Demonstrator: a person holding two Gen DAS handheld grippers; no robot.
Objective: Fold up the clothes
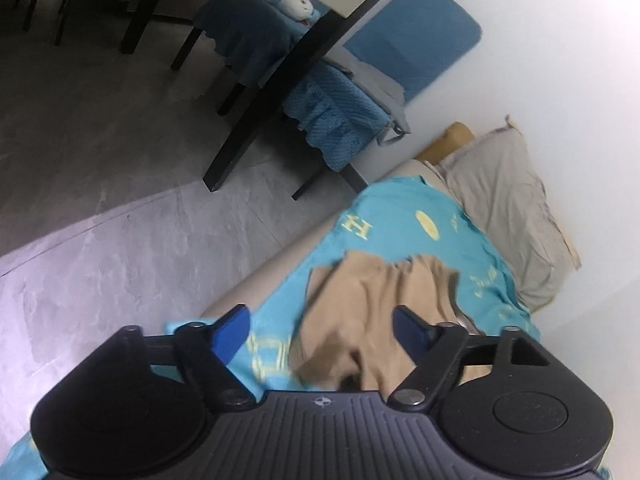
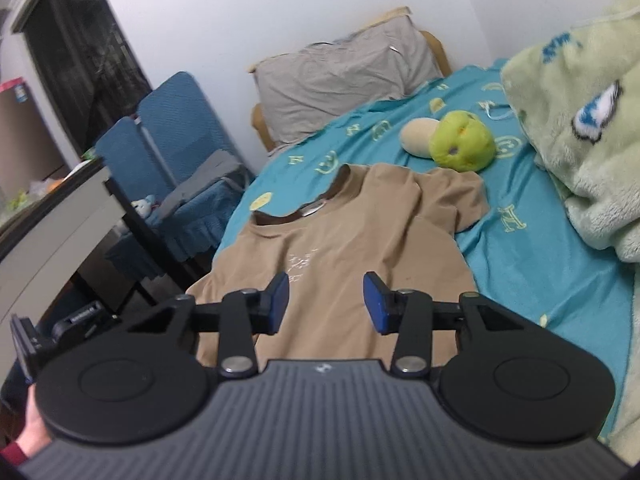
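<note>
The tan T-shirt (image 2: 340, 248) lies flat at frame centre on the teal bedsheet (image 2: 540, 264), collar toward the top, directly ahead of the released, empty right gripper (image 2: 326, 300) and left gripper (image 1: 320, 332).

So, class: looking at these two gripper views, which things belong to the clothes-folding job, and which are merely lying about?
Belongs to the job:
tan T-shirt, spread on the bed
left gripper, open
right gripper, open

Just lying about:
green plush toy
grey pillow
fleecy green blanket
blue chair
teal bedsheet
</note>
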